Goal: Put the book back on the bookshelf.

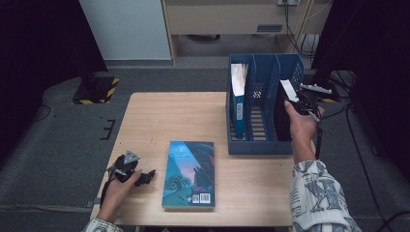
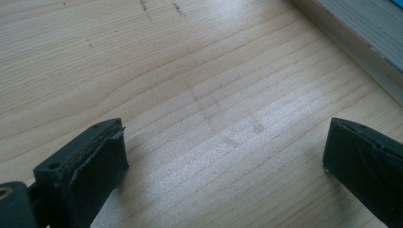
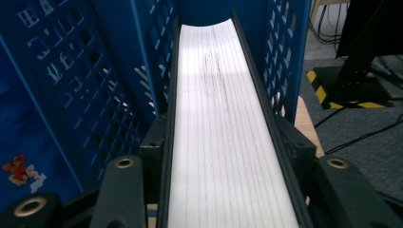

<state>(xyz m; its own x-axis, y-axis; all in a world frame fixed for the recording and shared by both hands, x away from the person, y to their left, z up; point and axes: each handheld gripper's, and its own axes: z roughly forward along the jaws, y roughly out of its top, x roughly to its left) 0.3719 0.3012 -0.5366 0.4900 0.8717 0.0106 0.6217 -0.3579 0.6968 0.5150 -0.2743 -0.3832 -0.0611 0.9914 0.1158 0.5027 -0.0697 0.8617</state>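
- Jaws of my right gripper (image 3: 223, 190) are clamped on the thick black-covered book with white page edges (image 3: 223, 118), one pad on each cover.
- That book stands upright on its edge in the right-hand compartment of the blue perforated plastic file rack (image 1: 263, 145), which sits at the desk's far right corner.
- From above, my right gripper (image 1: 299, 99) sits over the rack's right wall, and the book's (image 1: 285, 111) white edge slopes up toward it.
- A blue-spined book with white pages (image 1: 239, 96) stands in the rack's left compartment; the middle compartment lies between the two books.
- My left jaws stand wide apart with bare wood between them, low over the light wooden desk (image 2: 199, 95).
- My left gripper (image 1: 145, 178) rests near the desk's near left corner.
- A flat paperback with a blue and purple night-scene cover (image 1: 189, 174) lies face up along the near edge, just beside my left gripper; its page edge (image 2: 366, 42) shows ahead of those jaws.
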